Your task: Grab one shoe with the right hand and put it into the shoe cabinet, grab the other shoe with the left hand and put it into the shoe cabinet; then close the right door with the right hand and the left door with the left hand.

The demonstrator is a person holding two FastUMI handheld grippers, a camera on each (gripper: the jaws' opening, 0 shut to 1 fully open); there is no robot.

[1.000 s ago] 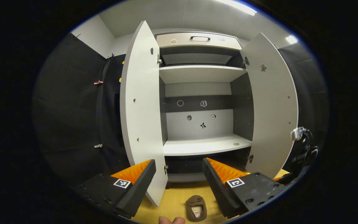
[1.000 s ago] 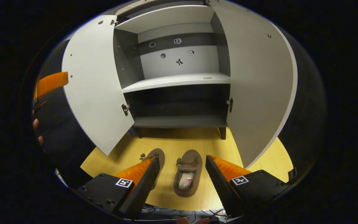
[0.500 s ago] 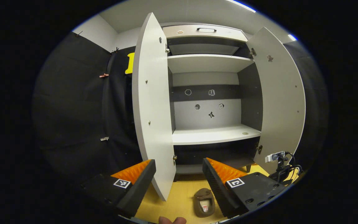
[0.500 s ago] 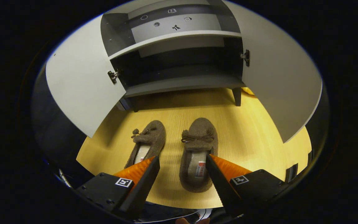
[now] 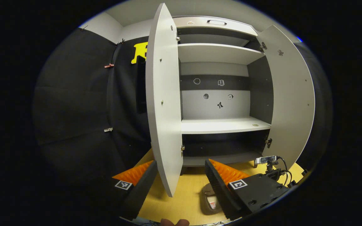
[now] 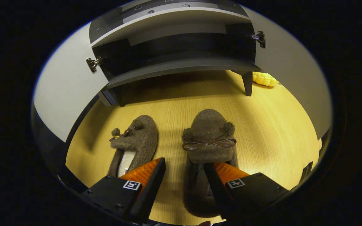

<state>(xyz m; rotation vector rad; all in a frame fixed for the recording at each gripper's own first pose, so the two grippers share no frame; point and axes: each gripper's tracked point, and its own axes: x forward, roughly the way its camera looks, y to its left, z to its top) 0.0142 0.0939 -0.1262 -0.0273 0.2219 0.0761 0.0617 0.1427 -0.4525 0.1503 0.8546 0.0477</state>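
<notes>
Two brown fuzzy shoes lie side by side on the wooden floor before the open shoe cabinet (image 6: 181,64). My right gripper (image 6: 184,163) is low over the right-hand shoe (image 6: 209,135), open. One finger sits in the shoe's opening, the other outside its left wall. The left-hand shoe (image 6: 137,141) lies just left of it, untouched. My left gripper (image 5: 180,164) hangs open and empty in front of the cabinet's left door (image 5: 163,103). A shoe (image 5: 211,201) peeks out beside its right finger. The right door (image 5: 291,94) stands wide open.
The cabinet has a white middle shelf (image 5: 222,125) and a dark bottom compartment (image 6: 174,53) on short legs. A yellow object (image 6: 264,79) lies on the floor under the right door. The other gripper with cables (image 5: 269,163) shows low right. A fingertip (image 5: 174,222) shows at the bottom.
My right gripper dropped toward the floor and onto the right-hand shoe, its fingers slightly closer together. My left gripper drifted left and tilted down a little, staying open.
</notes>
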